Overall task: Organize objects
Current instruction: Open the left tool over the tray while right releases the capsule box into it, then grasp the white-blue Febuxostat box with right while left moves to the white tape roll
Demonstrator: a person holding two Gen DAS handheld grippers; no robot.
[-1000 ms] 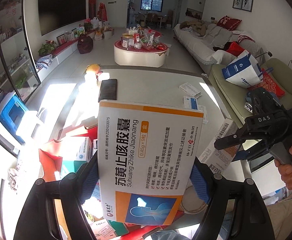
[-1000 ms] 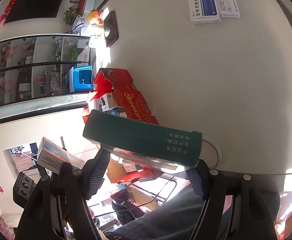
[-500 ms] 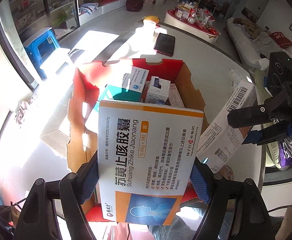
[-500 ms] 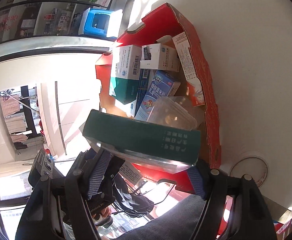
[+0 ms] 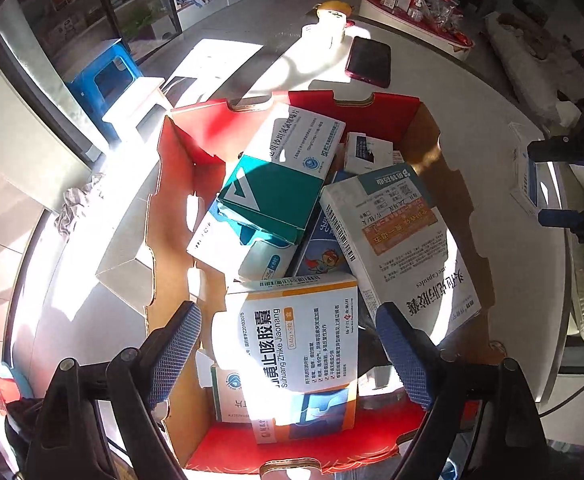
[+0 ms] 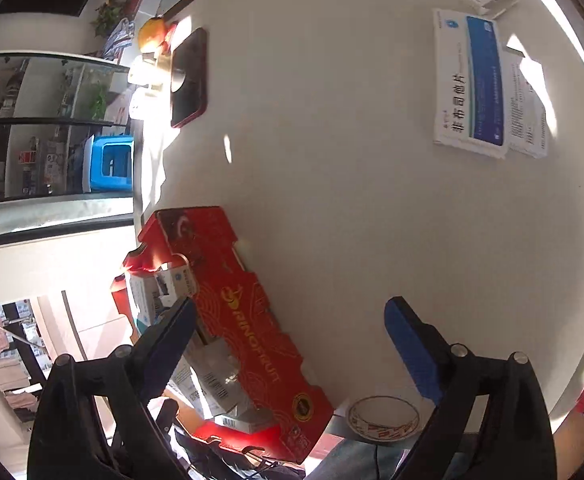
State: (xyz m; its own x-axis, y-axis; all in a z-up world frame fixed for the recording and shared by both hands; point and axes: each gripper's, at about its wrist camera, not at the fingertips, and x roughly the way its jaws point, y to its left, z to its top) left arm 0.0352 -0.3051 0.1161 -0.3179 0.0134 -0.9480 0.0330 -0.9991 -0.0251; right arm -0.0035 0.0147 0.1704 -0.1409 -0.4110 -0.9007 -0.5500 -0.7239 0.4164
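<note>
Orange-banded box (image 5: 304, 344) lies in the red carton (image 5: 372, 106) between wide, just-opened left jaws; right jaws wide, empty.

A round white table (image 6: 332, 152) carries an open red cardboard box (image 6: 251, 340) at its edge, a dark red-cased phone (image 6: 187, 76), a flat white-and-blue medicine carton (image 6: 470, 84) and a tape roll (image 6: 384, 416).

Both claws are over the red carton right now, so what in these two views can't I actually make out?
- Left wrist view: lowest cartons in the red carton, buried under the orange-and-white box and others.
- Left wrist view: right claw, cut by the edge.
- Right wrist view: carton interior, hidden by its wall.
- Right wrist view: tape roll, partly covered.
</note>
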